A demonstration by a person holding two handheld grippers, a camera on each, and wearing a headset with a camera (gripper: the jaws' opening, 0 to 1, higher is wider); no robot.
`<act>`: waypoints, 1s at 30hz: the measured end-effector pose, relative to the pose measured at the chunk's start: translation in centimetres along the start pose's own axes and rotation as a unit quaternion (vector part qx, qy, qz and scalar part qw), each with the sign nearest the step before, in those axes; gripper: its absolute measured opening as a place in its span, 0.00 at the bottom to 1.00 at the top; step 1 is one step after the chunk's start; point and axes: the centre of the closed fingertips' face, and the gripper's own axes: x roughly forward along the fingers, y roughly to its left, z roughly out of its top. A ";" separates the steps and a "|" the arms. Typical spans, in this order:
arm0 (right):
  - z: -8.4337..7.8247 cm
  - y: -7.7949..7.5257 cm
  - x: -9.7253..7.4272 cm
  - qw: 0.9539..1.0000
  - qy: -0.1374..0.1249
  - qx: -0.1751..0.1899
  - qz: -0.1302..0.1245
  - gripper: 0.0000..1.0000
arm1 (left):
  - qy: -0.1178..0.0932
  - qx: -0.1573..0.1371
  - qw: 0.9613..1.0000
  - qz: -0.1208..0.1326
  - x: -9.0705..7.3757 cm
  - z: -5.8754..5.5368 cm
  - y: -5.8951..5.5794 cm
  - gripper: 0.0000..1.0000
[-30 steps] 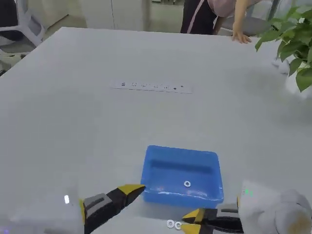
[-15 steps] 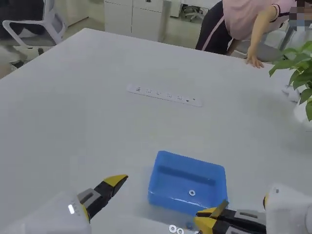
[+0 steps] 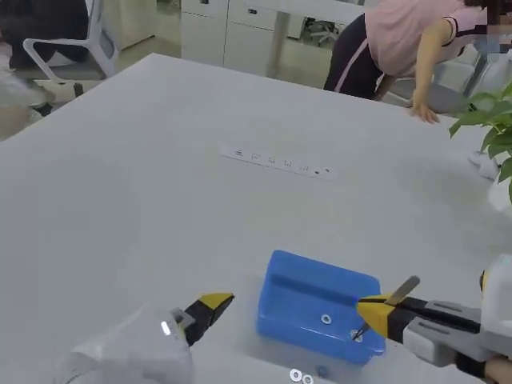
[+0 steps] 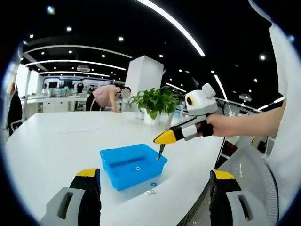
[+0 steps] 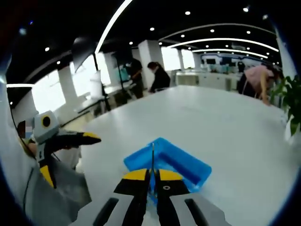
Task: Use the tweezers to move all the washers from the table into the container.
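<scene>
Nearest, two washers [image 3: 301,376] lie on the table [image 3: 120,200] just before the blue container [image 3: 308,284], which holds a washer [image 3: 326,319]. Right gripper [image 3: 374,309], pinching tweezers [image 3: 404,288], was beside those washers a second ago; the tips now dip into the container's right side. Left gripper [image 3: 214,303] sits left, and its own view shows the jaws spread wide. Far: power strip [image 3: 280,164].

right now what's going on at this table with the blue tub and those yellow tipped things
A person is working with a handheld gripper in each hand. The right gripper is shut on slim metal tweezers, whose tips point down into the near right corner of the blue plastic container. One small metal washer lies inside it. At least two washers lie on the white table in front of it. The left gripper hovers open to the left, holding nothing.
</scene>
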 end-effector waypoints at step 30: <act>-3.1 -3.3 5.5 0.998 0.054 0.006 -0.018 0.04 | 0.033 0.030 0.999 0.018 0.0 -1.2 0.6 0.96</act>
